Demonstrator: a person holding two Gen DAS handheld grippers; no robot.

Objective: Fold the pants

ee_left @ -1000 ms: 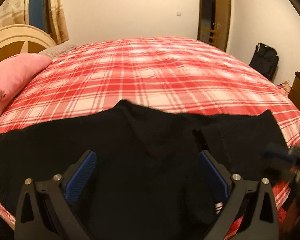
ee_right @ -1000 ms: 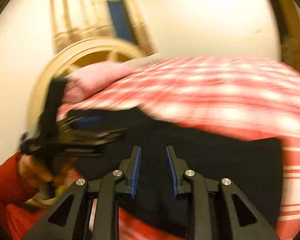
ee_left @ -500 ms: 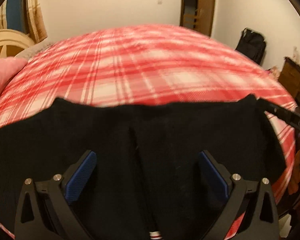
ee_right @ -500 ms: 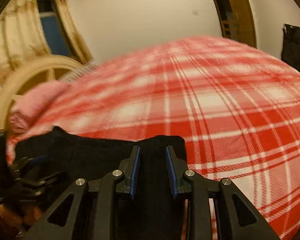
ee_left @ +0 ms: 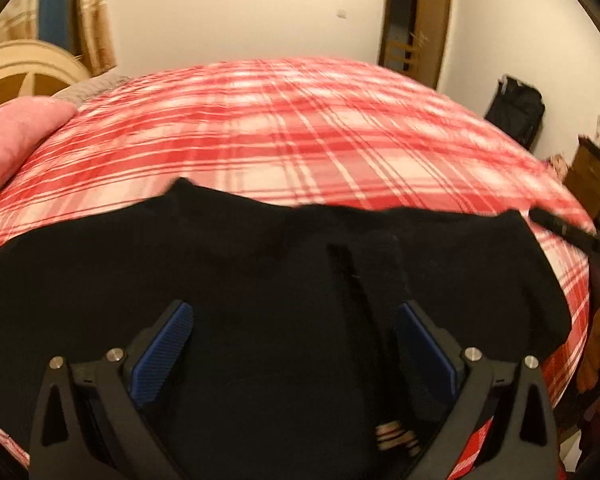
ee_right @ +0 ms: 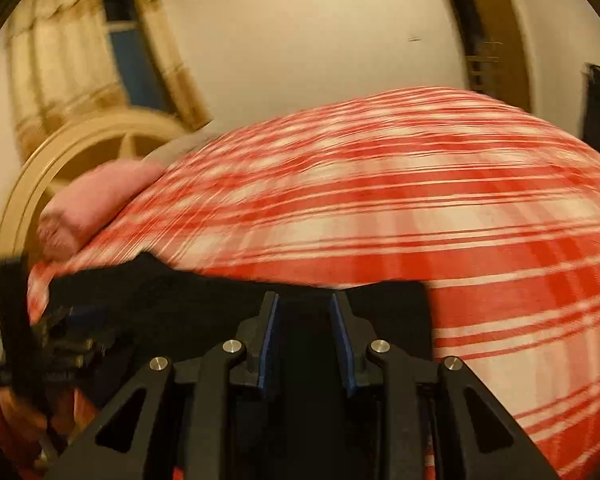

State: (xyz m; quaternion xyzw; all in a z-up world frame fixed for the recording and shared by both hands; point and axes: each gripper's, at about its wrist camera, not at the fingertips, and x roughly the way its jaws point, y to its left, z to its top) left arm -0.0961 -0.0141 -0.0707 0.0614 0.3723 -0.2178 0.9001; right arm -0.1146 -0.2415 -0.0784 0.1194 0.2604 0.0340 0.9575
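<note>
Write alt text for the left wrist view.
Black pants lie spread across a red plaid bed, with the left tool wide open just over them. A pink pillow sits far left.

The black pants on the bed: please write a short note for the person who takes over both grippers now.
Left gripper: jaws wide open above the black pants, gripping nothing.
Right gripper: jaws narrow, with dark cloth between them at the pants' right end; a real grip cannot be told.
The pants lie spread along the near edge of the red plaid bed.
Done: pants laid out.
Left: all the folds.
</note>
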